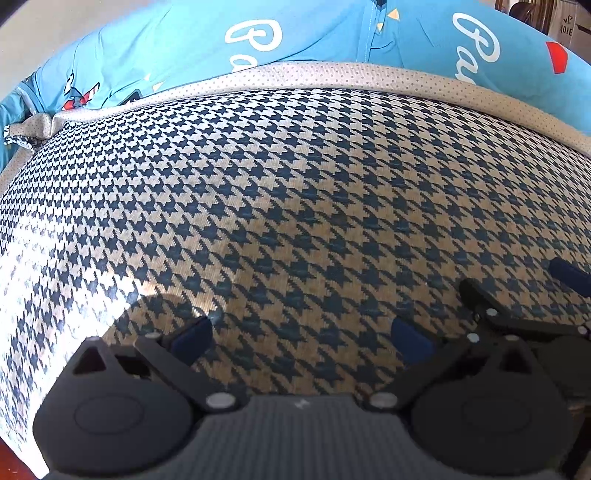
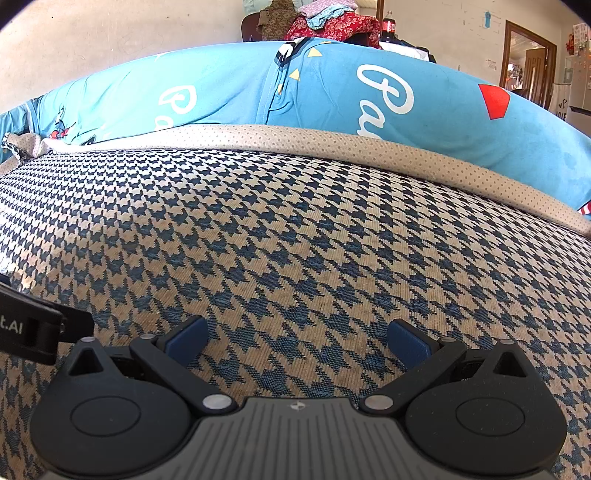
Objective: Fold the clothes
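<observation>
- Left wrist view: the left gripper [image 1: 301, 338] hangs low over the houndstooth garment [image 1: 280, 206], its blue pads [image 1: 194, 338] spread wide apart with nothing between them. The right gripper [image 1: 532, 295] sits close at its right side, also over the cloth.
- The garment's dotted hem [image 1: 332, 75] lies along the far edge on a blue sheet [image 1: 177, 48].
- Right wrist view: the right gripper [image 2: 297, 341] is level, close above the garment [image 2: 295, 229], fingers [image 2: 408, 341] parted and empty. The left gripper [image 2: 29, 328] shows at the left edge.
- Piled clothes [image 2: 325, 18] lie beyond the sheet [image 2: 229, 81].
</observation>
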The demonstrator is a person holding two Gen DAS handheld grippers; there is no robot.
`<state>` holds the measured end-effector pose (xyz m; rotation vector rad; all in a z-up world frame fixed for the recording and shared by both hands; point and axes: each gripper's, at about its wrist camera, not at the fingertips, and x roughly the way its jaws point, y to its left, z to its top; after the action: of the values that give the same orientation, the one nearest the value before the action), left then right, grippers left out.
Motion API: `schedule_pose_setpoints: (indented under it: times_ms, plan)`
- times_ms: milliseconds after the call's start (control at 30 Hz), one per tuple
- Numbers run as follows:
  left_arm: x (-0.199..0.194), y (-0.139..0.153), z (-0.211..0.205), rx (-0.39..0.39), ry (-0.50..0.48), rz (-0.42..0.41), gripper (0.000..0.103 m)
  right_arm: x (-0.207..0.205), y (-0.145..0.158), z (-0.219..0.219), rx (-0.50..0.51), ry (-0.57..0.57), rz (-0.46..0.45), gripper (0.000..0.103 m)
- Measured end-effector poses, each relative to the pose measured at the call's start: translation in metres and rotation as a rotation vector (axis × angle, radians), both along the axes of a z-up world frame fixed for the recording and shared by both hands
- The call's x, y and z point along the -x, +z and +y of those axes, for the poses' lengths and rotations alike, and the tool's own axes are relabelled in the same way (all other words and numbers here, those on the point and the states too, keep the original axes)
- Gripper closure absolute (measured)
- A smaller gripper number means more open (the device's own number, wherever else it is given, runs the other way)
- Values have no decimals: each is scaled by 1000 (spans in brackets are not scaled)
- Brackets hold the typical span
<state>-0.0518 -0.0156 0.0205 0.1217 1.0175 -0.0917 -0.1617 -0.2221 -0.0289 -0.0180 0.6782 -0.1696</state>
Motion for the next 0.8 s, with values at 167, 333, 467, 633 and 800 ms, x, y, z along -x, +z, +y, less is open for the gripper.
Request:
schedule_pose_setpoints:
  times_ms: [167, 333, 467, 633, 800]
  plan:
    - [4, 5, 11, -2, -25, -24, 0, 0, 0, 0, 1, 0, 0, 0]
    - [11, 10, 23, 11, -39, -34, 0, 0, 0, 0, 1, 0, 1, 0]
    - [18, 13, 32, 39, -46, -34, 0, 0, 0, 0, 1, 0, 1, 0]
    - [25, 17, 41, 72, -59, -33, 0, 0, 1, 0, 1, 0, 1, 0]
    - [29, 22, 48, 84, -68, -51, 0, 0, 3, 0, 1, 0, 1, 0]
